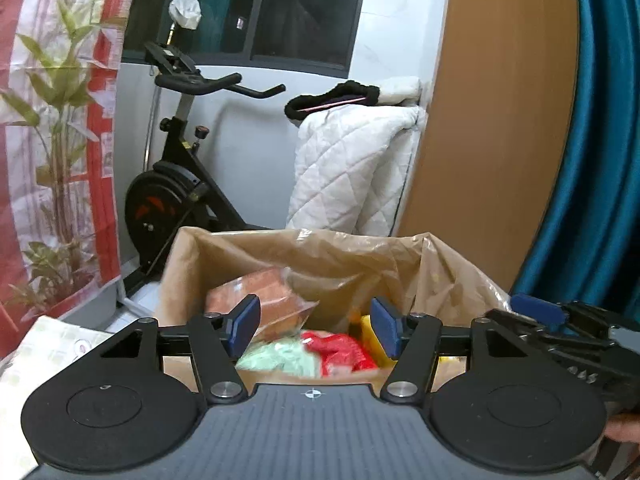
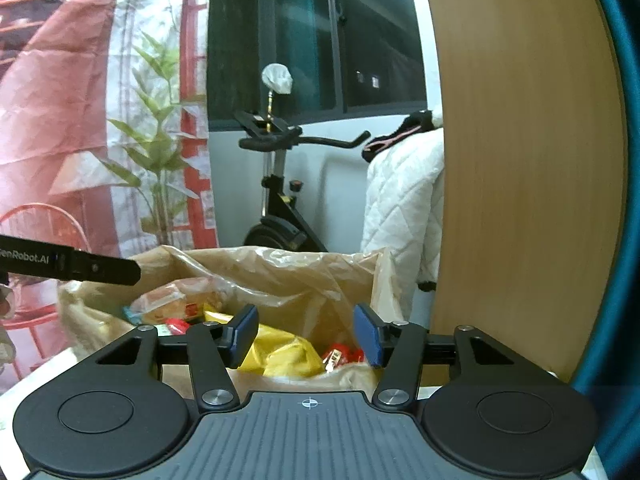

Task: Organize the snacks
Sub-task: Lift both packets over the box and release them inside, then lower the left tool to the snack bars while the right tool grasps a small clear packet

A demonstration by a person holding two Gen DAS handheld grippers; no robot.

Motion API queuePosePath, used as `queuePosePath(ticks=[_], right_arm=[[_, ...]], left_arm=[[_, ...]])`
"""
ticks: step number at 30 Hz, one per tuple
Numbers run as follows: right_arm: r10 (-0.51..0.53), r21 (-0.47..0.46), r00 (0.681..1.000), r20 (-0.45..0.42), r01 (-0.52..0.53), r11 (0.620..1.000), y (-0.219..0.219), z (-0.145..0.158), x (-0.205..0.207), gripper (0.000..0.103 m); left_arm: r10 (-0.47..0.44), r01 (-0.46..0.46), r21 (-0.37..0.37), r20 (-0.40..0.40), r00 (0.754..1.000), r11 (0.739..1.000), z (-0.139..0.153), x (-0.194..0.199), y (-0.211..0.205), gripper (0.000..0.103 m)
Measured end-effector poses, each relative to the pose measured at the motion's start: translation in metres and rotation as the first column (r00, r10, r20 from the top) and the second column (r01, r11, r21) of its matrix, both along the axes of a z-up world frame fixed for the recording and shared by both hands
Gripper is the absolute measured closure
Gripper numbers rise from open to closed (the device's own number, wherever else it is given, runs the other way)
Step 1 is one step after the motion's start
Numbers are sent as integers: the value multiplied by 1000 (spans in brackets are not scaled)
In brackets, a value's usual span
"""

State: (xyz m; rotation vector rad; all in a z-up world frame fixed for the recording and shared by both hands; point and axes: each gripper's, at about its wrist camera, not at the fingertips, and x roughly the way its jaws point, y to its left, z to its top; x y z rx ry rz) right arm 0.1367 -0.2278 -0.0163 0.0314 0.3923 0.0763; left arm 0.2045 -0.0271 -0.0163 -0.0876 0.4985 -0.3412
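Left claw (image 1: 314,326): blue pads wide apart, gripping nothing, poised over the box's near rim.
Right claw (image 2: 306,334): spread wide, empty, just right of the left claw.
Box (image 1: 192,252): cardboard, lined with brown plastic, ahead of both claws.
Snacks: clear bread pack (image 1: 256,296), green packet (image 1: 280,356), red packet (image 1: 344,350) and yellow bag (image 2: 280,350) lie inside, below the pads.

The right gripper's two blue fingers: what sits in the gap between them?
In the right wrist view, the open right gripper frames a yellow snack packet and a red packet, lying below inside the lined box.
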Motion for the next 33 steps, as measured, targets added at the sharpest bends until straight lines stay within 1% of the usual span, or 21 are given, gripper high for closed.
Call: queuePosePath(ticks=[7,13,17,21,23,24,26,28,30,33], right_arm=[[34,37,999,2,-34,999,-11,4,-42,53],[37,55,999,-39,-34,998,-18,-13,-73,53],[9,92,994,-109,1,996,-26,-41,-87,53],[-35,136,976,-214,66,989,-32,-83,-98,57],[-54,147,963,-265,96,984,-34,-103,-102,65],[-66,151,954,-294,115,982,-35,-113,-103,66],[-90,157,936,-340,150,976,-37,-130,-106,72],[-103,166,919,-381,178,970,-40,-145,-112,74],[-109,160,910,-401,186,969,-37,-154,-113,74],[-95,154,905,-415,172,973,-31,-159,-112,74]], left_arm=[[-23,23,2,21,1000,1000,3,-38,24,40],[-8,9,-12,11,1000,1000,-8,-71,50,40],[21,-21,-1,-18,1000,1000,-26,-85,64,40],[53,-54,-6,-85,995,999,-51,-92,78,40],[70,-72,-7,-111,991,997,-62,-95,83,41],[77,-78,-5,-121,990,997,-67,-96,86,41],[91,-92,0,-140,986,996,-76,-98,90,41],[102,-102,9,-153,983,995,-83,-99,94,41],[112,-112,13,-163,980,994,-89,-101,98,41],[123,-123,13,-183,975,992,-96,-101,103,41]])
